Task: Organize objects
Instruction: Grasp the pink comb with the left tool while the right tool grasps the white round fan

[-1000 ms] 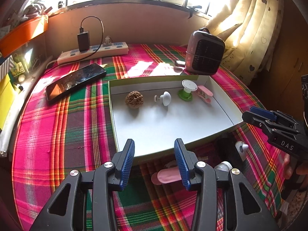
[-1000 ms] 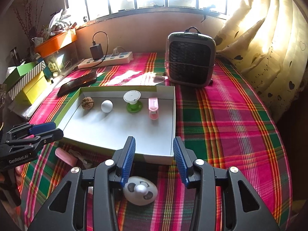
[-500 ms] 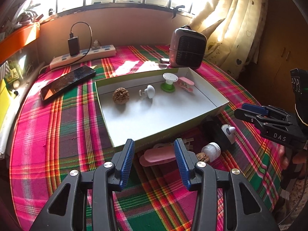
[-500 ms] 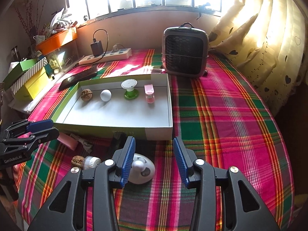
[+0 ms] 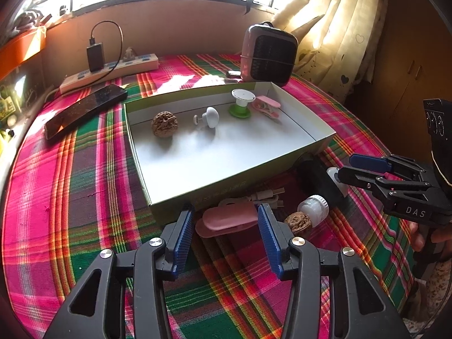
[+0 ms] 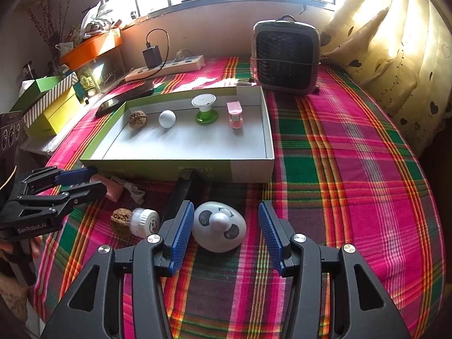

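A white box with a green rim (image 5: 282, 166) holds a walnut (image 5: 164, 123), a white knob (image 5: 210, 116), a green-and-white spool (image 5: 241, 104) and a pink clip (image 5: 267, 104). In front of the box lie a second pink clip (image 5: 226, 220), another walnut (image 5: 298, 223), a small white bottle (image 5: 313, 207) and a black object (image 5: 316, 180). My left gripper (image 5: 225, 226) is opening, with the pink clip lying loose between its jaws. My right gripper (image 6: 224, 226) is also opening around a white panda-faced egg (image 6: 219, 230) on the cloth, its pads not pressing it.
A small heater (image 6: 285, 59) stands behind the box. At the back left a power strip (image 6: 166, 66) lies with a charger plugged in, and a phone (image 5: 84, 110) beside it. Coloured boxes (image 6: 48, 104) line the left edge, a curtain (image 6: 395, 56) the right. Plaid cloth covers the table.
Both grippers drew back from the box and sank toward the cloth. The pink clip now lies between the left jaws and the egg between the right jaws. Both pairs of jaws stand wider.
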{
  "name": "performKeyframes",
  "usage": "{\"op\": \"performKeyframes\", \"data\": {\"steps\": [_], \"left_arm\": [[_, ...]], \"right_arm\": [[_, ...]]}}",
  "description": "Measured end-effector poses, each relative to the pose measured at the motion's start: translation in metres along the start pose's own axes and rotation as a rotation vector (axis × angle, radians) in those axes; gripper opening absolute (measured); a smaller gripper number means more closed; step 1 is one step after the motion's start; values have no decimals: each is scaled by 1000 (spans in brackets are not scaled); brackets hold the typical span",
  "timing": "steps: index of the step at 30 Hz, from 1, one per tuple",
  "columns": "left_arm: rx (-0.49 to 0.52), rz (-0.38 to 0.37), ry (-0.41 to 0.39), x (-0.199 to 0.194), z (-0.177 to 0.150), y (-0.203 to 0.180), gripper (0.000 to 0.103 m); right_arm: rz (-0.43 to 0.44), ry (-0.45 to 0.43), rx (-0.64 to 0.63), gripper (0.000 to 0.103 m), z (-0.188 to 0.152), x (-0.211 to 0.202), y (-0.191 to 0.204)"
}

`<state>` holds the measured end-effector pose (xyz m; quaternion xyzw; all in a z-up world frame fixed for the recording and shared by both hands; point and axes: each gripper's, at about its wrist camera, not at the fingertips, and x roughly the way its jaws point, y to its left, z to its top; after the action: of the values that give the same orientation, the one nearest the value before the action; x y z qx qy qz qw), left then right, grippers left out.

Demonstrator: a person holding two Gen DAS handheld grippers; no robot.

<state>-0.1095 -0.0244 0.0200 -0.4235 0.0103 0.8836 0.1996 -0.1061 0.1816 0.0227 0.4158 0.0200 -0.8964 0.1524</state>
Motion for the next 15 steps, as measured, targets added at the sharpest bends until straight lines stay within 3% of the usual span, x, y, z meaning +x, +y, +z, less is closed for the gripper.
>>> {"op": "performKeyframes", "data": {"steps": [15], "left_arm": [[48,-46,25,-4,-13,-14,45]], "right_arm": [[-44,26,-23,50,-3,7,-4]]}}
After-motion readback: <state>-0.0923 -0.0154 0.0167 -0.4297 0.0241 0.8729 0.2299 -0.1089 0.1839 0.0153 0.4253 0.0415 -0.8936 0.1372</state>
